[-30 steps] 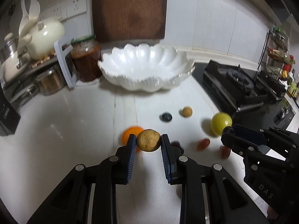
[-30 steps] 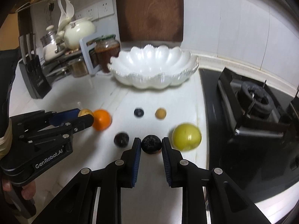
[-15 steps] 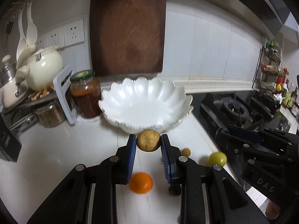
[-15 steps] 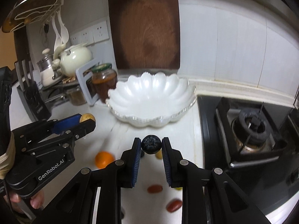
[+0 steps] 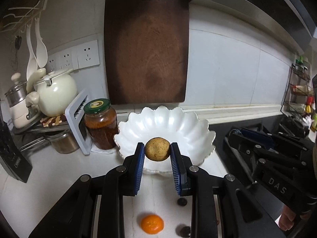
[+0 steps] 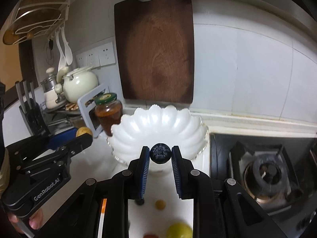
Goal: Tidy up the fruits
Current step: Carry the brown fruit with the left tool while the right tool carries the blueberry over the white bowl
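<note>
My left tool grips a brown round fruit in front of the white scalloped bowl; my right tool grips a blueberry before that bowl; an orange lies on the counter below.

A white scalloped bowl, a brown speckled fruit, a dark blue berry, an orange, and a dark brown board.

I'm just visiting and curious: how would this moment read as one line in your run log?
left gripper: shut on brown fruit | right gripper: shut on blueberry | white bowl: empty | orange: on counter
</note>
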Tool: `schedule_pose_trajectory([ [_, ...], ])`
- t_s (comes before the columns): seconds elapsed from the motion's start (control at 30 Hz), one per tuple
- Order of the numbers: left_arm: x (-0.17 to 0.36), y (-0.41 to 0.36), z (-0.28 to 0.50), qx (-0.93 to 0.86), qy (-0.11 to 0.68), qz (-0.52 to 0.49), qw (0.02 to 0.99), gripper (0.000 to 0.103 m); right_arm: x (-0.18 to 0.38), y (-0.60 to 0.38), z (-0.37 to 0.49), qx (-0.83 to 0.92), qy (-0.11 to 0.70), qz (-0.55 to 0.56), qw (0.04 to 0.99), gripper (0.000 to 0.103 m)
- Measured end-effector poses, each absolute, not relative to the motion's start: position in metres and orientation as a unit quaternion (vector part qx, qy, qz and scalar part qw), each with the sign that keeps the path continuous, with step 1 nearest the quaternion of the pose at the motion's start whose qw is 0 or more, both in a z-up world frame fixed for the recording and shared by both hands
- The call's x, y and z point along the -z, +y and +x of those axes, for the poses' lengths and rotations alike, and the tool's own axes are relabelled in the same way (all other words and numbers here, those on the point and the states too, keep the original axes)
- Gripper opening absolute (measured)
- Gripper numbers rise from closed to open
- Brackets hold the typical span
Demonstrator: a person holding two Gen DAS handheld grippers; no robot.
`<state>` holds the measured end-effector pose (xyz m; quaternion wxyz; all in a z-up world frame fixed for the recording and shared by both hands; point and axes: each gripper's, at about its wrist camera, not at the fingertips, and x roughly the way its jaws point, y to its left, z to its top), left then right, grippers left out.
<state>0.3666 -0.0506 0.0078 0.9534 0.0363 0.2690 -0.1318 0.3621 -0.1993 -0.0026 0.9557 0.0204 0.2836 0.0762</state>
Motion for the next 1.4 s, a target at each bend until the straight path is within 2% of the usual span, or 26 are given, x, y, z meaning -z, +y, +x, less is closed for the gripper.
schedule_pose_trajectory([
  [0.27, -0.023, -0.065, 0.398, 0.106, 0.271, 0.035, 0.956, 0.027, -0.007, -0.215, 0.411, -0.09, 0.291, 0.018, 0.952, 0.024],
  [0.67, -0.012, -0.071, 0.468, 0.089, 0.332, 0.028, 0.939, 0.027, 0.004, -0.208, 0.487, -0.096, 0.347, 0.003, 0.933, 0.024],
  [1.1, 0.026, -0.075, 0.545, 0.073, 0.423, 0.028, 0.903, 0.027, 0.046, -0.201, 0.564, -0.108, 0.453, -0.003, 0.885, 0.024],
  [1.4, 0.058, -0.077, 0.58, 0.065, 0.472, 0.024, 0.879, 0.027, 0.07, -0.194, 0.588, -0.118, 0.499, -0.013, 0.858, 0.024],
])
